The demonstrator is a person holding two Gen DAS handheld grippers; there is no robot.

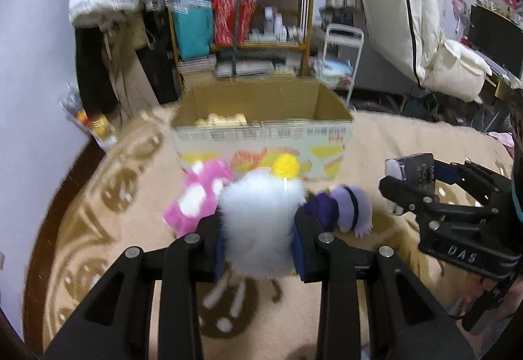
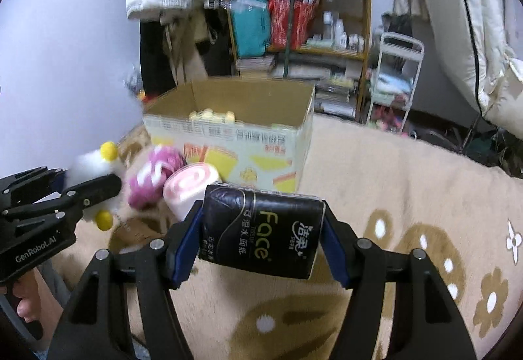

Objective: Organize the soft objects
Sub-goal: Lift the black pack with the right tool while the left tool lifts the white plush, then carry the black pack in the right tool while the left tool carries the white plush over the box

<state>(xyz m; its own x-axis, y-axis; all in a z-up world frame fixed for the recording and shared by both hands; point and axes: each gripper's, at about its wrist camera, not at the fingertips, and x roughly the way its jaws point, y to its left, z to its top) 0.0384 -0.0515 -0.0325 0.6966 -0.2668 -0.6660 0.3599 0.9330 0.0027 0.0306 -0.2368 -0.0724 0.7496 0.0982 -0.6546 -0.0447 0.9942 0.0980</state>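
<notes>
A fluffy white plush toy [image 1: 258, 226] is squeezed mid-body by the left gripper [image 1: 258, 248]; a light, yielding tissue pack [image 2: 261, 234] is clamped across its sides by the right gripper [image 2: 261, 245], both before the cardboard box [image 2: 228, 137].

The white toy [image 1: 258, 222] is long, fluffy plush with yellow pom-poms. The pink toy [image 1: 196, 196] to its left and the purple one [image 1: 346, 206] to its right are soft fleece. The tissue pack [image 2: 264, 232] is wrapped in glossy black plastic film that catches the light. The box [image 1: 261, 131] is matt brown cardboard inside, with printed paper outside. The blanket [image 2: 392, 170] is woolly beige cloth. Both grippers are matt black plastic with dull metal pins and blue pads [image 2: 183, 248]. The far shelf [image 1: 307, 0] looks wooden.
</notes>
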